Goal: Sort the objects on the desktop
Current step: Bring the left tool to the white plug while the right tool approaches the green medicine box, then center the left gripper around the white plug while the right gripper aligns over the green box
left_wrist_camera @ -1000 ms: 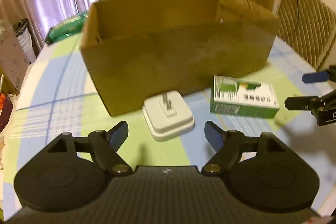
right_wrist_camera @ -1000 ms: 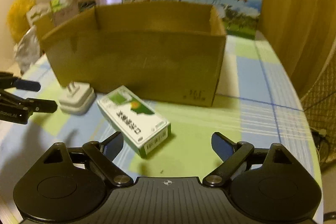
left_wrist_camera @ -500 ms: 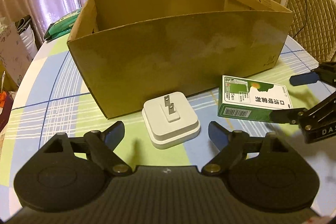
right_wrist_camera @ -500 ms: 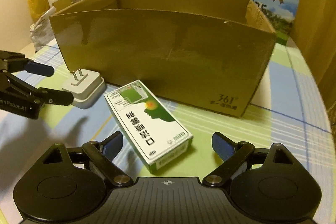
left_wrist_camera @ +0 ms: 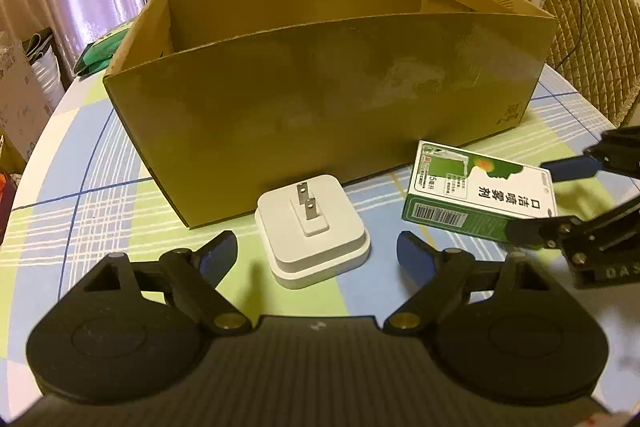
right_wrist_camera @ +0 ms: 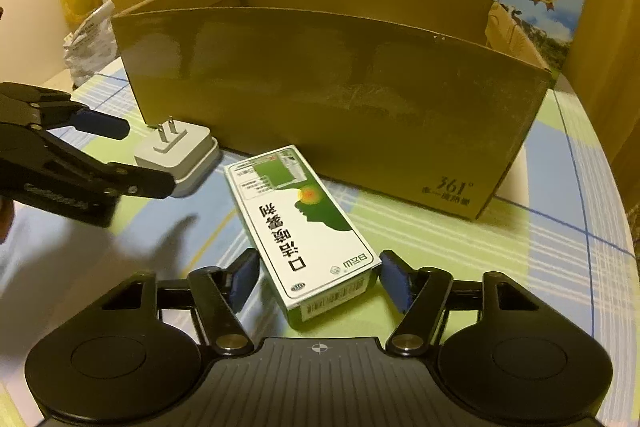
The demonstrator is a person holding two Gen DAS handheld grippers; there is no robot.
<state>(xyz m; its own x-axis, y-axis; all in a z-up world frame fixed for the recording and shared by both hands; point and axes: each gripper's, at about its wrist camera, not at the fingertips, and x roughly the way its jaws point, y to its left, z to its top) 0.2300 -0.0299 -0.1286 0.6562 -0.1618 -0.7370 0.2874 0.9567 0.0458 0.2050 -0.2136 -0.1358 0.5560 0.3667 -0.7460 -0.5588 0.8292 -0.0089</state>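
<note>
Both claws are spread wide and hold nothing. Between the right claw's (right_wrist_camera: 318,281) pads sits the near end of the green-and-white rectangular carton (right_wrist_camera: 303,231), flat on the checked worktop (right_wrist_camera: 500,247); neither pad seems to touch it yet, so this looks like a straddle ahead of a pinch across the carton's narrow width. Its long axis runs away from this claw and a little to its left, far end toward the open brown cardboard box (right_wrist_camera: 332,83) just beyond.

Ahead of the left claw (left_wrist_camera: 318,255), roughly centred between the fingers but a touch forward of the tips, lies the white square plug adapter (left_wrist_camera: 312,229), flat on its back with two metal prongs pointing up. Its prong strip runs away from this claw toward the box wall. Lying so, its smooth sides are free for gripping. I judge both items are bound for the box.
</note>
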